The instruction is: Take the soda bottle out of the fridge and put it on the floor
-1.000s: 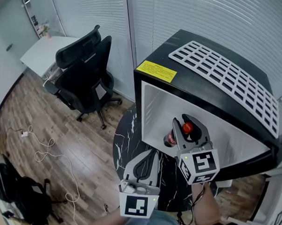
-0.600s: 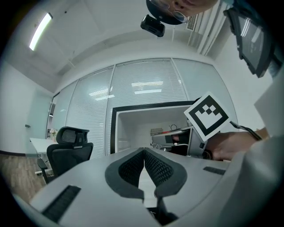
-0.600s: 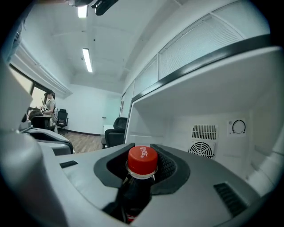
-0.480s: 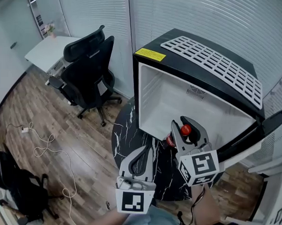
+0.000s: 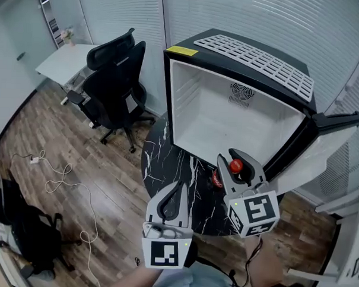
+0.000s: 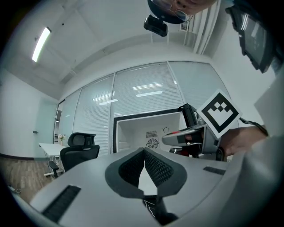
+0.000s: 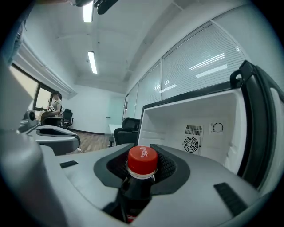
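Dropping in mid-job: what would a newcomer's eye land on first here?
The red-capped bottle, gripped at the neck by the right gripper, just in front of the open fridge with its bare white inside. Next, the left gripper, shut on nothing, lower and to the left, by the black marble table.

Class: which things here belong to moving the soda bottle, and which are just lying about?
Job: soda bottle, right claw gripping its neck, open fridge, floor.
Lying about: office chair, desk, cable.
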Demonstrator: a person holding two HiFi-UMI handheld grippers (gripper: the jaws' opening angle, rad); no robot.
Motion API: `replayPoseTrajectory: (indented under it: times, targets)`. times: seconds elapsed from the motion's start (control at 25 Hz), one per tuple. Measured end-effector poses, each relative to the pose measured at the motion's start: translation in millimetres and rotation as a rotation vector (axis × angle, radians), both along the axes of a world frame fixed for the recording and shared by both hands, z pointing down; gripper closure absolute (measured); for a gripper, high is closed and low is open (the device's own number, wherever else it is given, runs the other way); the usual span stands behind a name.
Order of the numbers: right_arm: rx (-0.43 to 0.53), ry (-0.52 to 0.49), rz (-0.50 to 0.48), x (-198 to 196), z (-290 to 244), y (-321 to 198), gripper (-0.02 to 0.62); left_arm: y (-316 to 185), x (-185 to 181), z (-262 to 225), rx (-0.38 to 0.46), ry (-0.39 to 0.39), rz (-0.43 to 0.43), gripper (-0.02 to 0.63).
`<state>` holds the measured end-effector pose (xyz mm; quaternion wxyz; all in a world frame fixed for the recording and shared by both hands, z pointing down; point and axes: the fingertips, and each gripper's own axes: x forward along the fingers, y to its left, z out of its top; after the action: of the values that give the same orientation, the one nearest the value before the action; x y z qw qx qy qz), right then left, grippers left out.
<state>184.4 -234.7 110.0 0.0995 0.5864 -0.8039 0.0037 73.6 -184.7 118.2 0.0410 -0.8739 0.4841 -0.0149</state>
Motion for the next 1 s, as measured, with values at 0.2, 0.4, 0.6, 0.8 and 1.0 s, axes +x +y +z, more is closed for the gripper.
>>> replayPoseTrajectory:
  times: [0.2,0.4,0.6,0.8,1.0]
  targets:
    - [-0.015,0.008,0.004,-3.1,4.6,35.4,0.476,29.2,-10.9,-2.4,0.007,-0.008,-0.008,0.588]
    - [-0.015,0.009,0.022,-16.3,4.3,66.1,0.476,52.6,-28.2,-1.1,0.012,-0.021,0.000,0.588]
    - [-0.019,0.015,0.057,-32.0,8.6,95.9,0.476,78.2,-46.1,5.8,0.006,-0.010,0.033,0.588]
    - [-0.022,0.006,0.102,-53.3,4.1,127.3,0.476,107.7,-66.4,3.4,0.012,-0.013,0.072,0.588]
    - [-0.007,0.017,0.103,-72.2,-2.0,153.0,0.476,132.6,-81.6,-3.9,0.033,-0.020,0.099,0.588]
